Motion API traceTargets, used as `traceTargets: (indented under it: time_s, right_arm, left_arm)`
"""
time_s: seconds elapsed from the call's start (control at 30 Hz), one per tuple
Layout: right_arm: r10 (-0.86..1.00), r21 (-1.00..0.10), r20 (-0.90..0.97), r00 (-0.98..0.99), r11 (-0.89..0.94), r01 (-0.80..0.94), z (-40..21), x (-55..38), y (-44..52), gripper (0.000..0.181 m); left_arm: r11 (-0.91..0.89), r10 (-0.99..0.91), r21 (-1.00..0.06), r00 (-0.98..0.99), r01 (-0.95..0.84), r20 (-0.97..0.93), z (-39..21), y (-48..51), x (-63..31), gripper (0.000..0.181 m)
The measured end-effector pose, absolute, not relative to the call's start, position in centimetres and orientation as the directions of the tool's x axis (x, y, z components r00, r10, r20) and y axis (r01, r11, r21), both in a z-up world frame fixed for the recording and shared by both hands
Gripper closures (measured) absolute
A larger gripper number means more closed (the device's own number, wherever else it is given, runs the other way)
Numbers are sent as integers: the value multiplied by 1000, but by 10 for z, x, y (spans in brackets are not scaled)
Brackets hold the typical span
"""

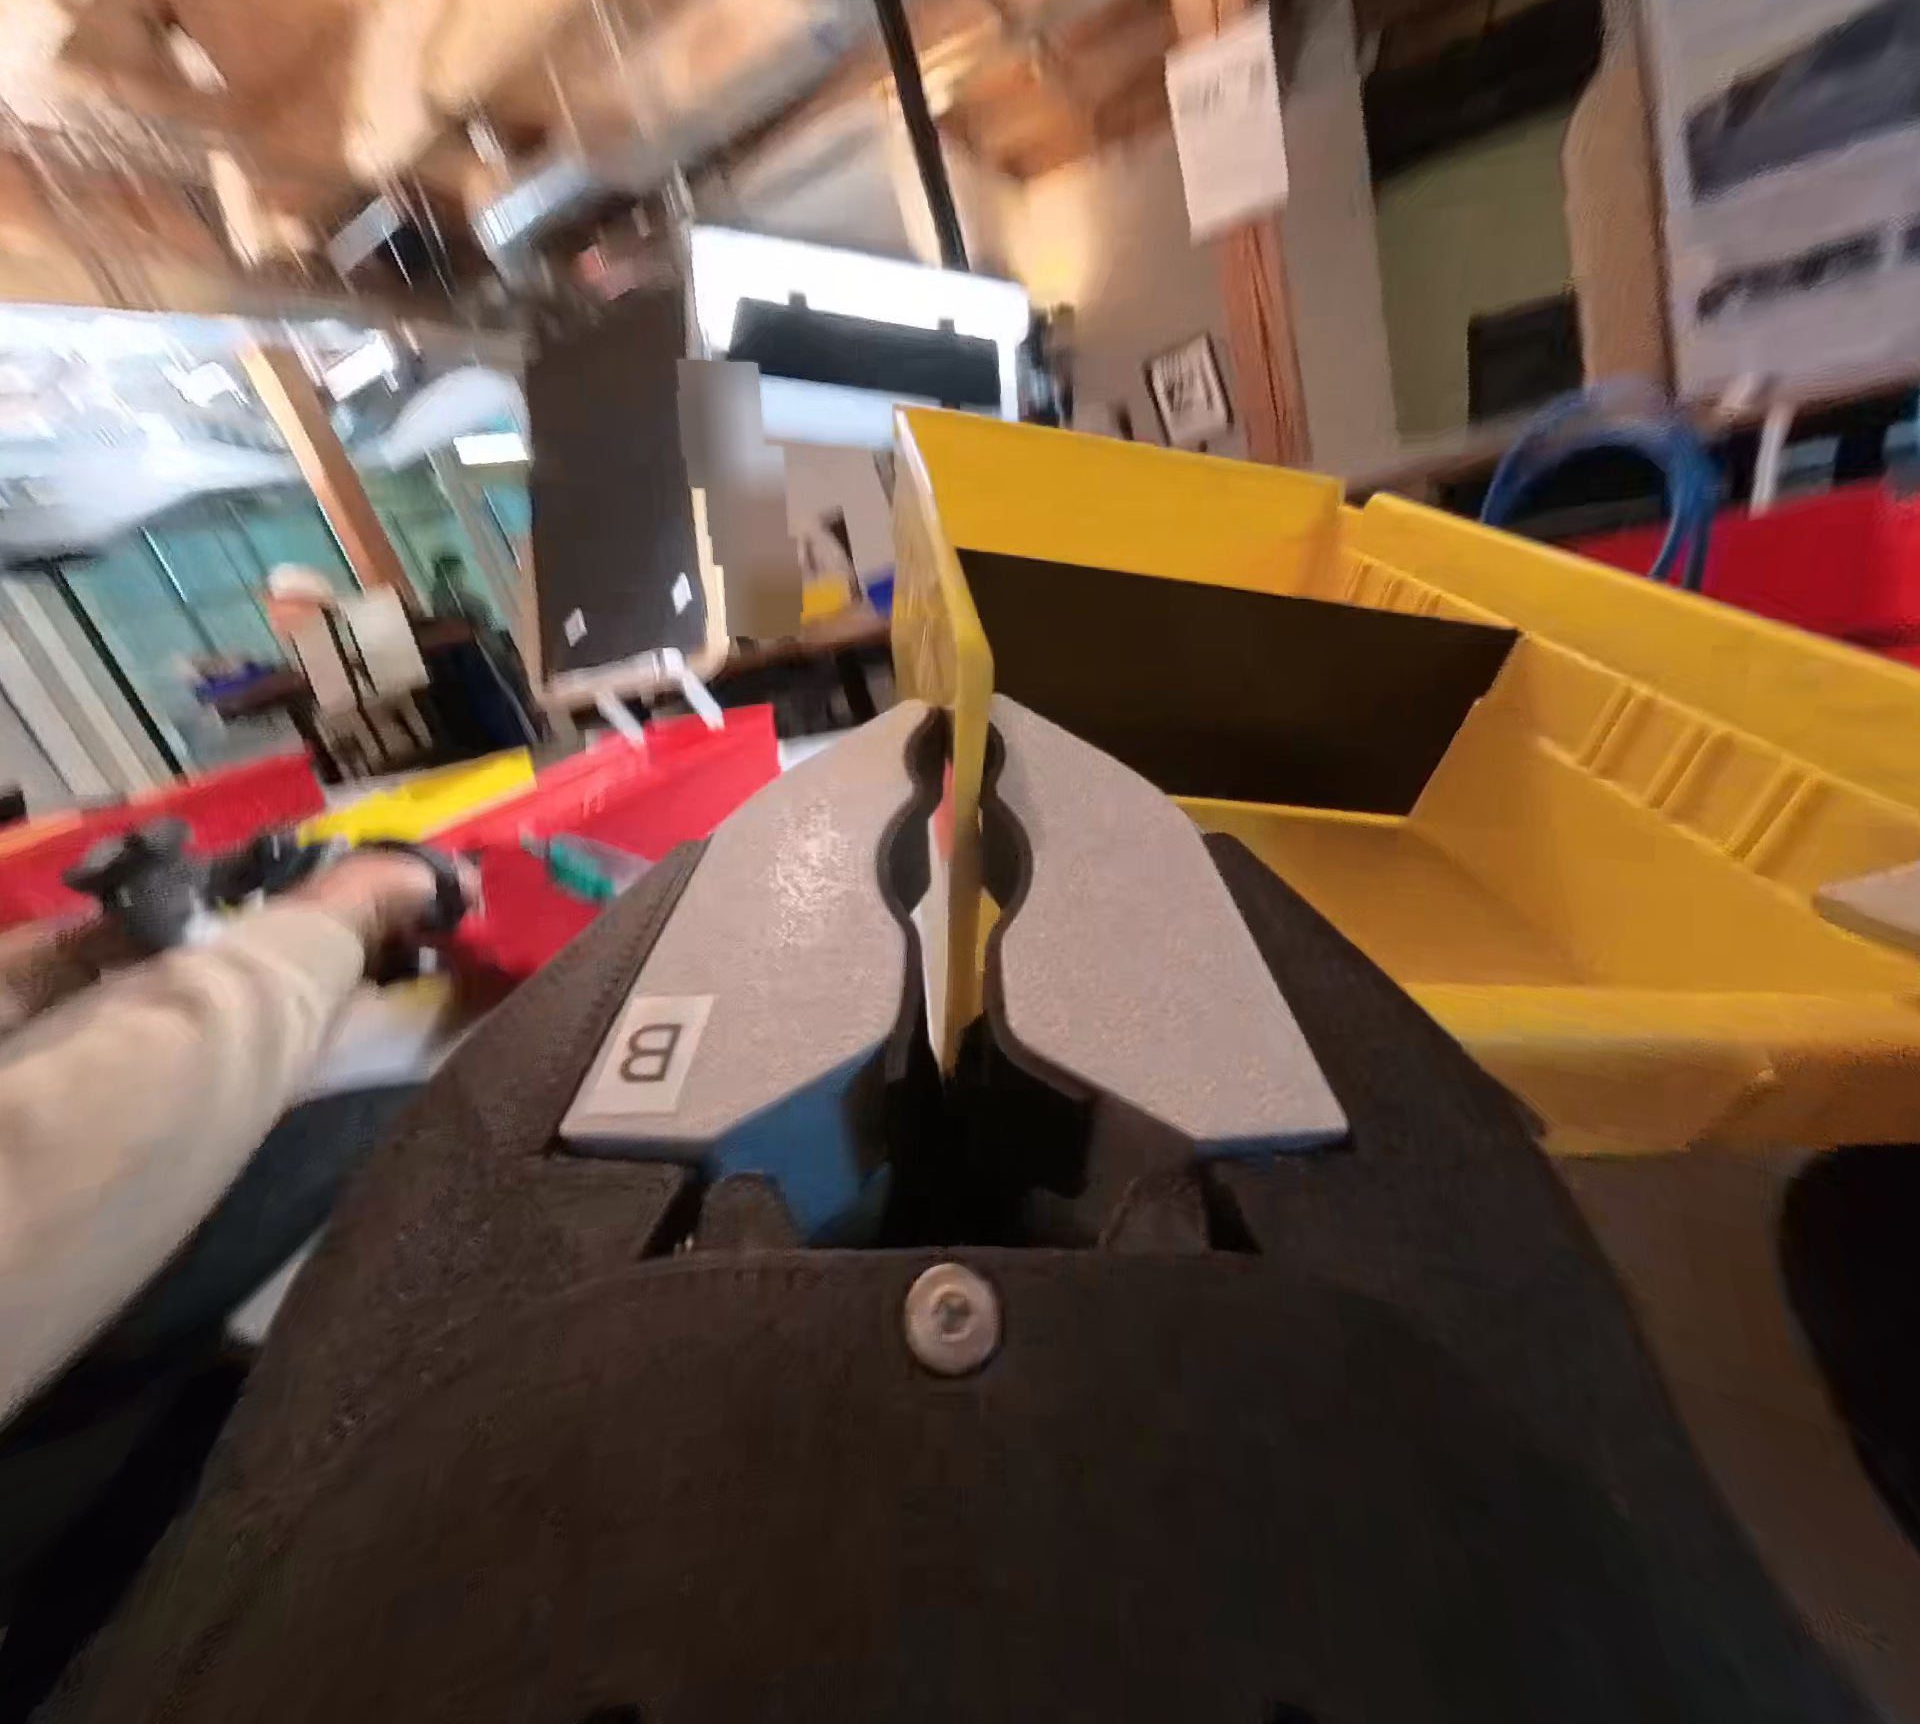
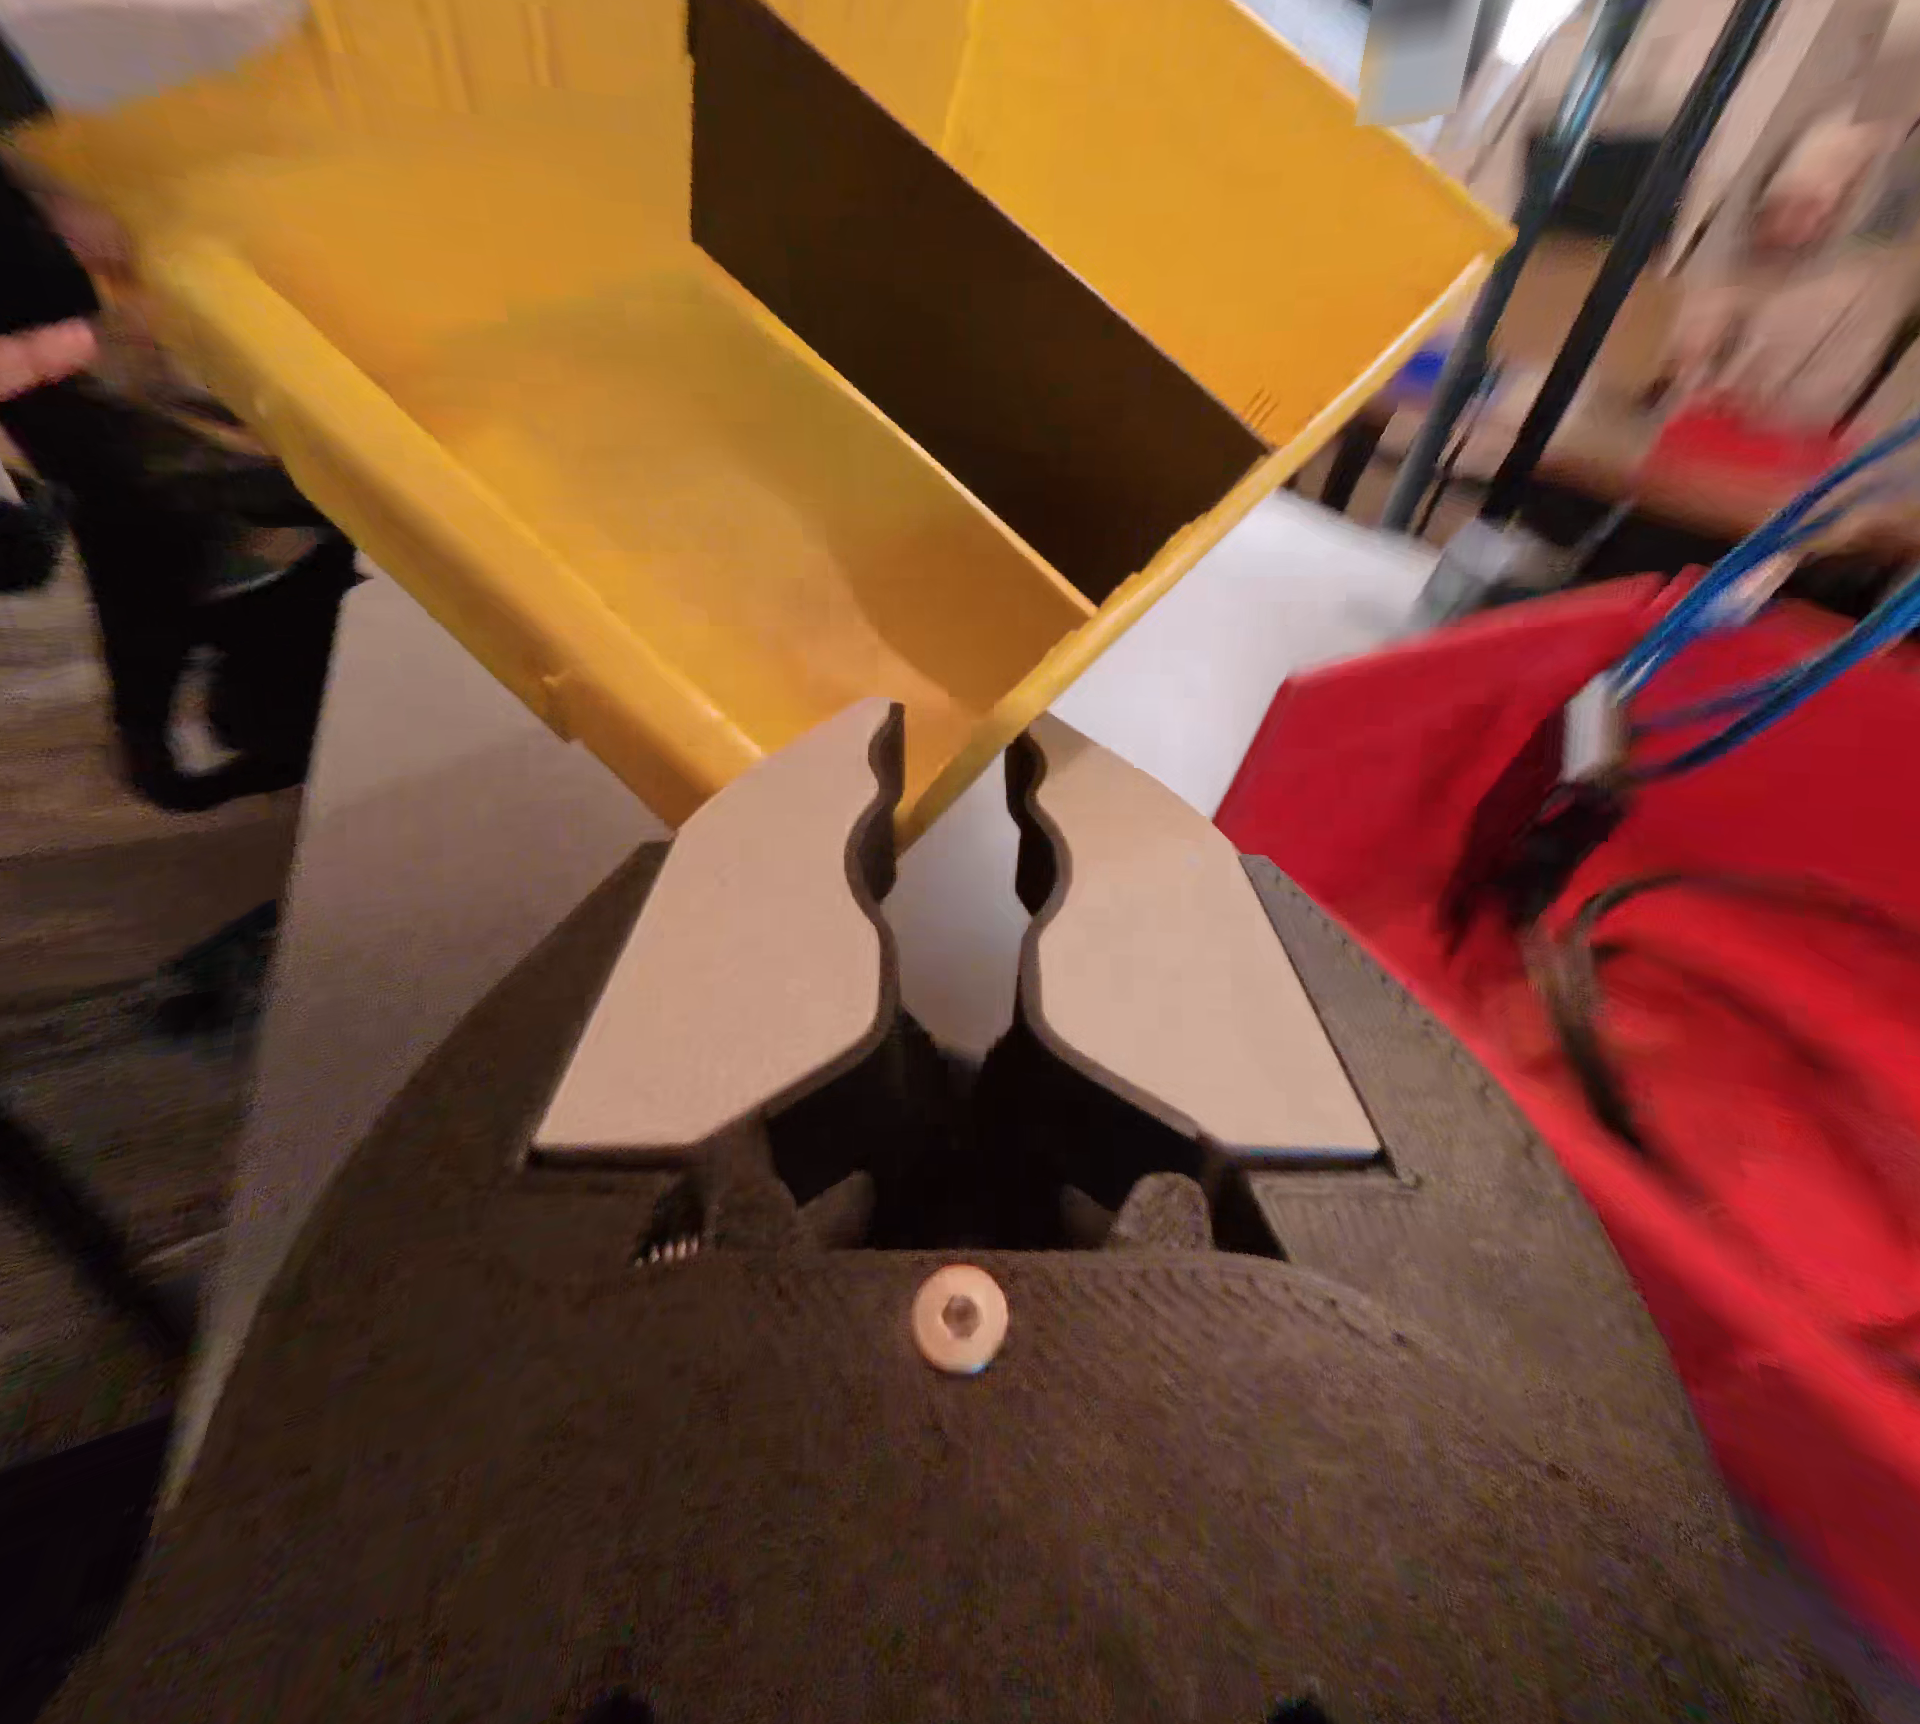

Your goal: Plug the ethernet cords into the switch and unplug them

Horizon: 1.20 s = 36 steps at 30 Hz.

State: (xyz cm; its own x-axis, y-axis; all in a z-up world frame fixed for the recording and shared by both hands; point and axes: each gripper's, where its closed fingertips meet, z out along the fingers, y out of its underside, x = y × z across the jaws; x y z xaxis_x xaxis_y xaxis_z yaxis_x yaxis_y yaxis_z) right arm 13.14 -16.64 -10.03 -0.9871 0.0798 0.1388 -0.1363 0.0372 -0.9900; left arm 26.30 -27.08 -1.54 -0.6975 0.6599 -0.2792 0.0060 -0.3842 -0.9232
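1. Gripping the yellow bin [image 1: 1122,511] by its wall, the left gripper [image 1: 966,739] has its jaws pinching the thin plastic edge.
2. The right gripper [image 2: 951,744] straddles another edge of the yellow bin [image 2: 644,448] at a corner, jaws narrowly spread and seemingly not clamped.
3. The bin is tilted and looks empty apart from a black divider [image 2: 935,261]; both views are motion-blurred.
4. The blue ethernet cords [image 2: 1766,614] hang over a red bin [image 2: 1558,999] to the right, with a small pale block [image 2: 1590,724], possibly the switch, among them; I cannot tell for certain.
5. Judgement: this is bin handling ahead of plugging. Close the right jaws fully before carrying, level the bin, and set it on the tabletop clear of the cords so they are not snagged.
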Motion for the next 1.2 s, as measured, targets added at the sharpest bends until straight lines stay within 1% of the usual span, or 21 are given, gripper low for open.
traceTargets:
  time_s: [0.07,0.1,0.17,0.27,0.33,0.37,0.43,0.5,0.57,0.63,0.8,0.87,0.9,0.97,1.07,1.13,1.2]
  right_arm:
    - [177,-932,310,-934,-136,-335,-67,125,-148,162]
    - [239,-888,359,-902,-209,-409,-49,120,-135,162]
    - [340,-822,388,-857,-292,-488,-19,109,-108,164]
    - [462,-729,442,-769,-314,-608,11,94,-63,166]
    - [541,-672,477,-692,-284,-685,21,84,-29,167]
    - [578,-650,489,-653,-258,-715,24,78,-11,167]
    - [643,-621,501,-579,-200,-758,27,65,27,167]
    - [708,-623,485,-514,-133,-771,27,46,64,167]
    - [762,-649,447,-467,-82,-756,26,24,100,168]
    - [801,-692,400,-444,-53,-720,24,1,132,169]
    - [863,-717,400,-308,86,-692,23,-45,196,168]
    - [881,-744,378,-285,107,-659,20,-61,217,168]
    - [883,-750,388,-263,137,-647,16,-68,227,168]
    - [880,-760,423,-216,215,-614,0,-82,243,168]
    - [876,-792,441,-196,278,-543,-32,-100,263,169]
    - [871,-818,451,-195,316,-481,-43,-108,274,170]
    - [829,-801,527,-187,411,-434,-54,-117,280,171]
  left_arm:
    - [-482,662,-865,-705,-141,-254,14,-246,265,177]
    - [-519,677,-824,-697,-226,-235,27,-233,264,176]
    - [-579,701,-725,-681,-373,-210,45,-208,258,176]
    - [-573,770,-584,-621,-574,-146,57,-170,246,175]
    - [-528,820,-524,-561,-668,-112,59,-146,233,174]
    - [-506,841,-516,-529,-691,-116,59,-134,223,174]
    - [-467,873,-543,-460,-698,-160,62,-110,196,172]
    - [-425,903,-581,-368,-694,-221,64,-81,164,170]
    - [-384,923,-616,-281,-688,-262,65,-52,130,168]
    - [-399,915,-634,-244,-662,-321,66,-25,97,168]
    - [-337,926,-682,-97,-649,-365,75,30,25,168]
    - [-352,918,-704,-80,-617,-389,72,48,-5,169]
    - [-358,915,-719,-70,-596,-397,68,54,-20,169]
    - [-313,928,-766,-9,-561,-372,52,69,-44,170]
    - [-310,926,-820,43,-481,-375,12,85,-75,170]
    - [-322,918,-862,95,-391,-385,-20,93,-92,167]
    - [-301,917,-910,174,-286,-358,-49,99,-105,164]
